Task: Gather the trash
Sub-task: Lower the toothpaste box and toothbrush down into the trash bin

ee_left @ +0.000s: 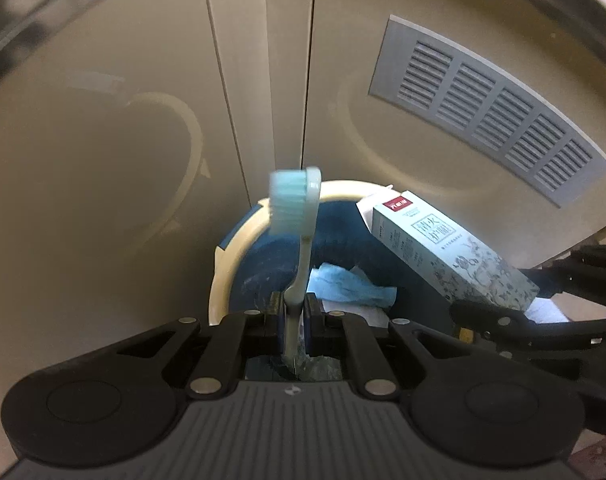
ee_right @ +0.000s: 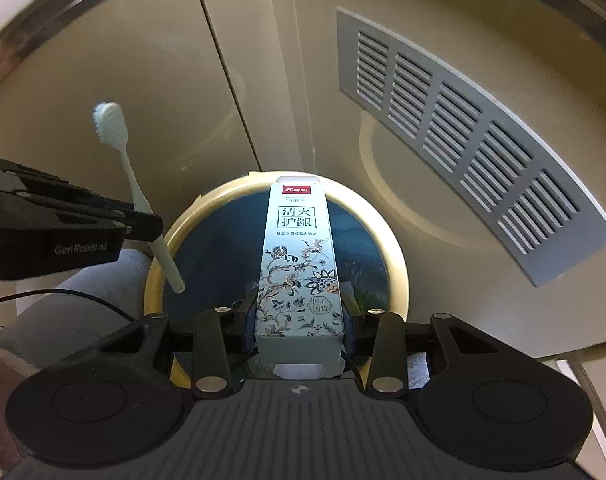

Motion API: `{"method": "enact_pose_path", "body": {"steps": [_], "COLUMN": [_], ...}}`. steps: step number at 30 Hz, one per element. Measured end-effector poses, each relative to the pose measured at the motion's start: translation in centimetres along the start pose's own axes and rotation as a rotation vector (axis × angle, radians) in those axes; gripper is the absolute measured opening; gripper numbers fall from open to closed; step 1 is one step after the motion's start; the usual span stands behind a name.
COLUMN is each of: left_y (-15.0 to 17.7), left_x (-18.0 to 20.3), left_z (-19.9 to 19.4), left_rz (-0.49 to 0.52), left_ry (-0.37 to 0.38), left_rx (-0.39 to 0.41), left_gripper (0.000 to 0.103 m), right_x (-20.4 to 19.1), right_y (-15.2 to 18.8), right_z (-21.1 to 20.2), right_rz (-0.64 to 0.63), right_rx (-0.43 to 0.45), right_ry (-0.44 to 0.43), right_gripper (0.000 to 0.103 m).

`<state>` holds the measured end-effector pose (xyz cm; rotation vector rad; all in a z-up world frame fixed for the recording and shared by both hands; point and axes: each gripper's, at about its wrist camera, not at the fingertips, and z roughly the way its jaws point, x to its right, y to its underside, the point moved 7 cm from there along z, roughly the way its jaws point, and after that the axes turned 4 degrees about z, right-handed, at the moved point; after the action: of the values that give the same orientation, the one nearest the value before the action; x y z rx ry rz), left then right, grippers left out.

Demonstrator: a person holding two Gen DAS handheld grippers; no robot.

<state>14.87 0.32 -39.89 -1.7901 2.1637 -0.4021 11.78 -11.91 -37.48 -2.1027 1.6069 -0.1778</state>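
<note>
My left gripper (ee_left: 294, 312) is shut on the handle of a pale toothbrush (ee_left: 299, 232) whose blue bristles point up. It hangs above a round bin (ee_left: 231, 256) with a cream rim and dark blue inside. My right gripper (ee_right: 299, 316) is shut on a light blue toothpaste box (ee_right: 297, 256) with a flower pattern, held lengthwise over the same bin (ee_right: 395, 248). The box (ee_left: 443, 252) shows at the right of the left wrist view, the toothbrush (ee_right: 137, 192) and left gripper (ee_right: 143, 226) at the left of the right wrist view. Blue and white paper (ee_left: 351, 288) lies inside the bin.
Beige cabinet doors (ee_left: 143, 120) stand behind the bin, with a grey slatted vent panel (ee_right: 463, 128) at the right. A metal edge (ee_left: 43, 20) curves along the top. A grey sleeve (ee_right: 83, 300) and a thin black cable (ee_right: 63, 294) sit at the lower left.
</note>
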Motion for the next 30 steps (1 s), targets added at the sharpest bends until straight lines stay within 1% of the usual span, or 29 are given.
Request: {"method": "enact_pose_path", "body": {"steps": [3, 7, 12, 21, 30], "left_y": [0.2, 0.3, 0.5, 0.4, 0.3], "left_x": [0.1, 0.2, 0.8, 1.1, 1.0], "left_z": [1.3, 3.5, 5.8, 7.4, 8.8], "left_rz": [-0.006, -0.016, -0.002, 0.013, 0.008], "left_ry": [0.021, 0.058, 0.068, 0.065, 0.06], "left_rx": [-0.038, -0.102, -0.157, -0.201, -0.234], "left_gripper": [0.01, 0.01, 0.01, 0.01, 0.01], "right_x": [0.1, 0.7, 1.3, 1.1, 1.8], "right_y": [0.2, 0.2, 0.3, 0.0, 0.3], "right_z": [1.2, 3.1, 5.3, 8.3, 8.6], "right_rz": [0.014, 0.064, 0.121, 0.112, 0.141], "right_rx": [-0.025, -0.076, -0.133, -0.182, -0.218], "right_ry": [0.001, 0.0, -0.011, -0.01, -0.011], "right_gripper": [0.042, 0.042, 0.042, 0.042, 0.042]}}
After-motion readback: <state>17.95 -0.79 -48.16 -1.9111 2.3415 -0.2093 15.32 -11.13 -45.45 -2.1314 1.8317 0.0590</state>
